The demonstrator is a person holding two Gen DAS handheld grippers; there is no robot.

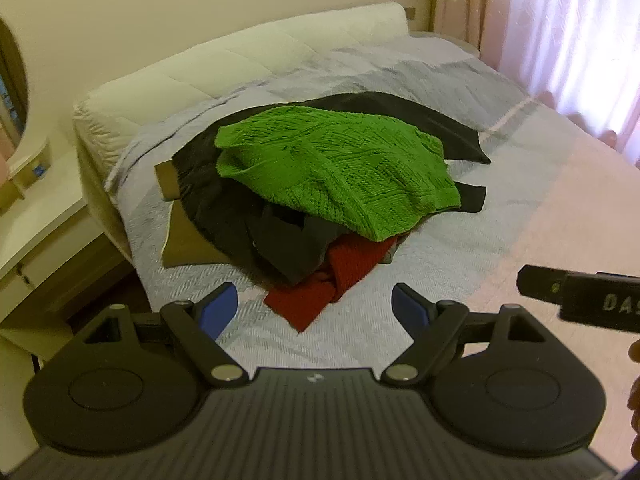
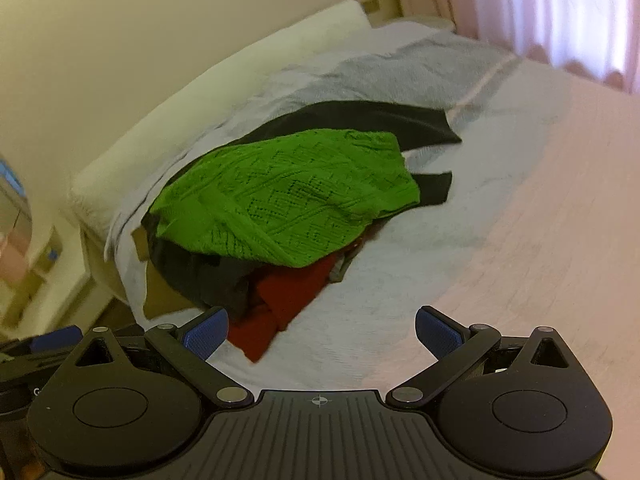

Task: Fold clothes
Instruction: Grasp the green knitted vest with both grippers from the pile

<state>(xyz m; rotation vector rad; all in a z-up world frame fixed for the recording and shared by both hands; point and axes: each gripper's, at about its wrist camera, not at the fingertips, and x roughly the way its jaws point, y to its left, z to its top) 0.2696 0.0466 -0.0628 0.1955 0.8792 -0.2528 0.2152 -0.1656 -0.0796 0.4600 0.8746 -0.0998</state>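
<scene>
Left wrist view: left gripper (image 1: 314, 306) hovers above the bed (image 1: 520, 216), blue-padded fingers (image 1: 218, 310) spread wide, empty. Right gripper (image 2: 320, 334) likewise. Beyond both, a bright green cable-knit sweater (image 1: 336, 168) tops a heap of dark and red clothes (image 1: 316, 280).

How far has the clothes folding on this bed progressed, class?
Done: nothing; no folded garment shows. In hand: nothing; the left gripper and right gripper are open and empty, short of the pile. Left: the green knit sweater on top, black garments and a red one beneath.
</scene>
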